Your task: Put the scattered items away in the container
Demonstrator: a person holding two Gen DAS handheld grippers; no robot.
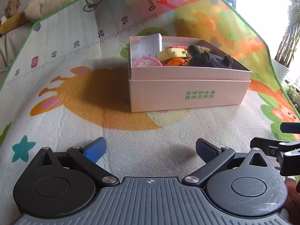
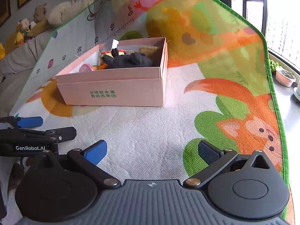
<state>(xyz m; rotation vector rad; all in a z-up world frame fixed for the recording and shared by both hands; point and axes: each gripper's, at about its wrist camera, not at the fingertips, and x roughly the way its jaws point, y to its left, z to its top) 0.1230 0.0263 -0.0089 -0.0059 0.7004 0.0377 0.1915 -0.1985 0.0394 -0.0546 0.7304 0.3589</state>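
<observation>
A pink cardboard box (image 1: 187, 97) with green lettering stands on the colourful play mat (image 1: 65, 97); it also shows in the right wrist view (image 2: 112, 91). Inside lie a black plush toy (image 1: 210, 58), a yellow and orange toy (image 1: 172, 55), a pink round item (image 1: 148, 62) and a white packet (image 1: 148, 44). The plush also shows from the right (image 2: 129, 61). My left gripper (image 1: 151, 151) is open and empty, low over the mat in front of the box. My right gripper (image 2: 151, 151) is open and empty, beside the left gripper (image 2: 28, 131).
Stuffed toys (image 2: 56, 13) lie on a sofa beyond the mat's far left edge. A potted plant (image 2: 285, 76) stands on the sill by the window at the right. The mat's green border (image 2: 271, 75) runs along the right side.
</observation>
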